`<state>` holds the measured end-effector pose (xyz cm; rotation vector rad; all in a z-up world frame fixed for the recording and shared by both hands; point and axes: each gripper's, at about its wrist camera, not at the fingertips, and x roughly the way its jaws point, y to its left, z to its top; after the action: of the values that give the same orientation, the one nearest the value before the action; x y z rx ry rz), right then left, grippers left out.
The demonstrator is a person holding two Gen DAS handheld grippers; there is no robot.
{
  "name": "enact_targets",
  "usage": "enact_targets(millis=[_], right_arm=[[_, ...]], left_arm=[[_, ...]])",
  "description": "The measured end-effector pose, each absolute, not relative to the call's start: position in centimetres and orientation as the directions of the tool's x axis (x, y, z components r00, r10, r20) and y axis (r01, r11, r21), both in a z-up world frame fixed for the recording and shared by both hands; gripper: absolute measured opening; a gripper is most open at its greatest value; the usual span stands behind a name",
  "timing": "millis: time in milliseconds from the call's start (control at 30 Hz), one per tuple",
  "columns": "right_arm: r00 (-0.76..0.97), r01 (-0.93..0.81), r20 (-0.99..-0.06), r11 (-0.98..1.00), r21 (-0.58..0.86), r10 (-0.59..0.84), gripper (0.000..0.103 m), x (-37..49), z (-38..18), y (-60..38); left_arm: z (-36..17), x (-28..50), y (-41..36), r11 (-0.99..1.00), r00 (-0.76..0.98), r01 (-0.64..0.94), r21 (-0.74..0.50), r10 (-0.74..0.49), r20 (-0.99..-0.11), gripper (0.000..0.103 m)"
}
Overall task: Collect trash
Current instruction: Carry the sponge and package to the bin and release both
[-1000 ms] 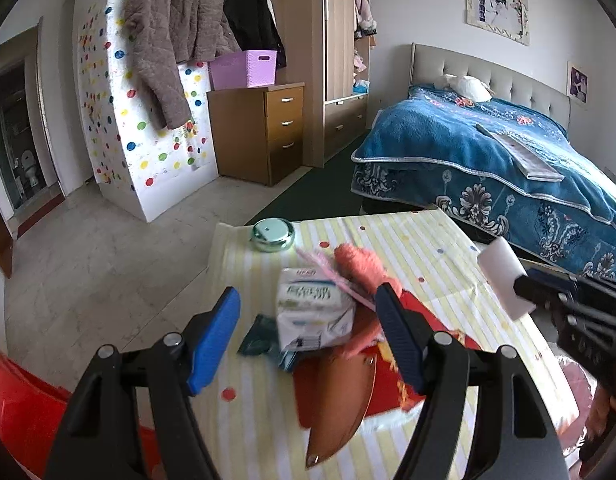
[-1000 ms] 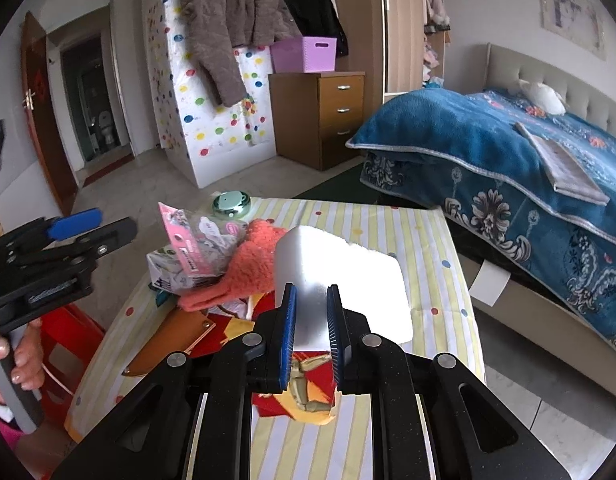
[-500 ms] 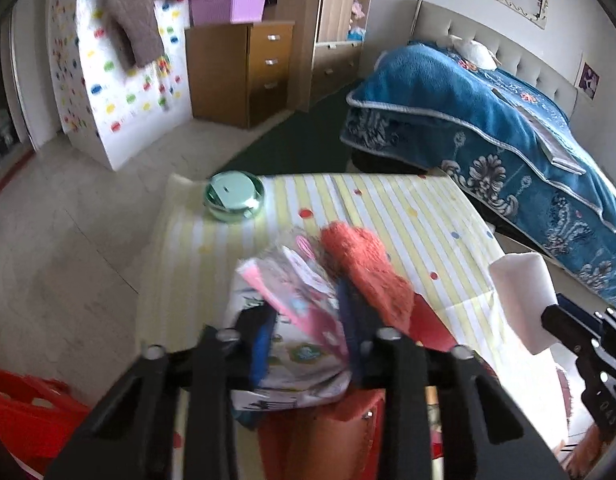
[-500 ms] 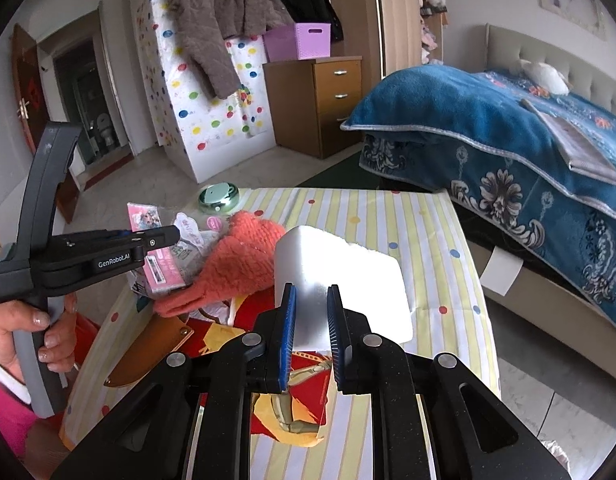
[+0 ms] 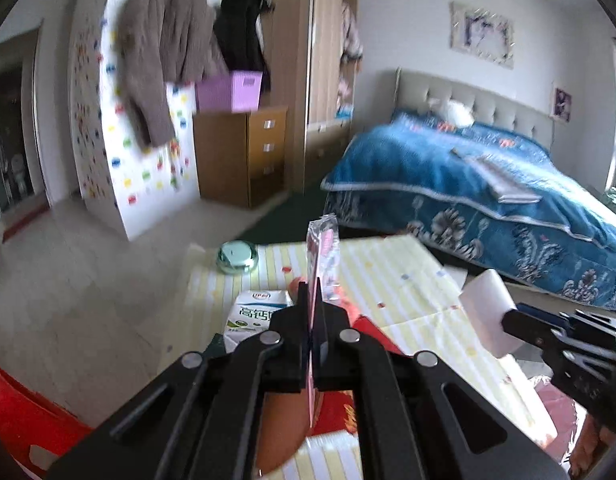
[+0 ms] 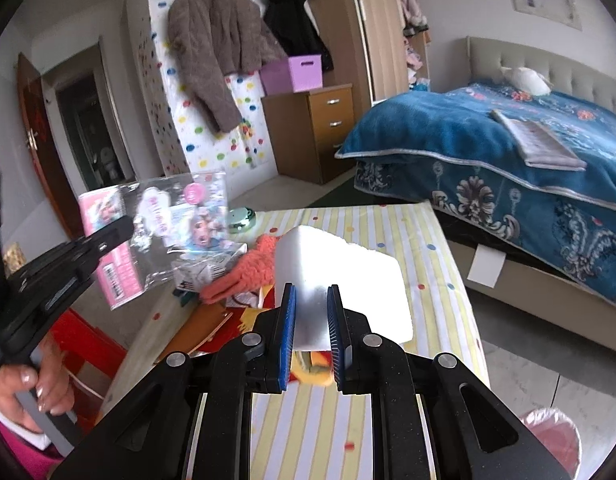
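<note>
The left gripper (image 5: pixel 312 300) pinched a pink wrapper (image 6: pixel 164 232) and held it above the table (image 6: pixel 427 248); its print was too blurred to read. The right gripper (image 6: pixel 311 304) clamped a white block (image 6: pixel 347 280). A milk carton (image 5: pixel 254 312) bore green Chinese characters. A coral glove (image 6: pixel 244 276) and green tin (image 5: pixel 236 256) lay nearby.

Left gripper (image 5: pixel 312 292): from open above pile to clamped on pink-edged clear plastic wrapper (image 6: pixel 164 232); wrapper now lifted clear of striped tablecloth (image 6: pixel 423 248), exposing white milk carton (image 5: pixel 254 312) beneath.
</note>
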<state>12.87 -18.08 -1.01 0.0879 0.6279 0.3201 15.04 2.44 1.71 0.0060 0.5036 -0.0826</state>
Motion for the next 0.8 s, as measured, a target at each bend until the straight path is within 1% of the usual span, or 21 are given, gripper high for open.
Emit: enact_targets(millis=[133,400,667,800], right_arm=[[0.768,-0.229,-0.572,0.957,0.177,0.290,0.016,9.7,-1.2,-19.8],[0.756,-0.145,-0.616,0.974,0.174,0.222,0.017,4.0,-3.0,-23.5],[0.772,-0.012,-0.623,0.982,0.189,0.129,0.017,-0.4,-4.6,-29.1],[0.781,0.052,-0.619,0.978,0.200,0.085,0.017,-1.7,-5.1,-32.1]], left_arm=[[2.1,10.3,1.1,0.992,0.892,0.126,0.004,-0.112,-0.438,0.000],[-0.3,4.1,-3.2,0.973,0.866,0.229,0.020,-0.194,-0.462,0.000],[-1.7,1.2,-7.3,0.942,0.834,0.334,0.032,-0.279,-0.476,0.000],[-2.0,0.9,-10.6,0.914,0.816,0.402,0.052,-0.332,-0.474,0.000]])
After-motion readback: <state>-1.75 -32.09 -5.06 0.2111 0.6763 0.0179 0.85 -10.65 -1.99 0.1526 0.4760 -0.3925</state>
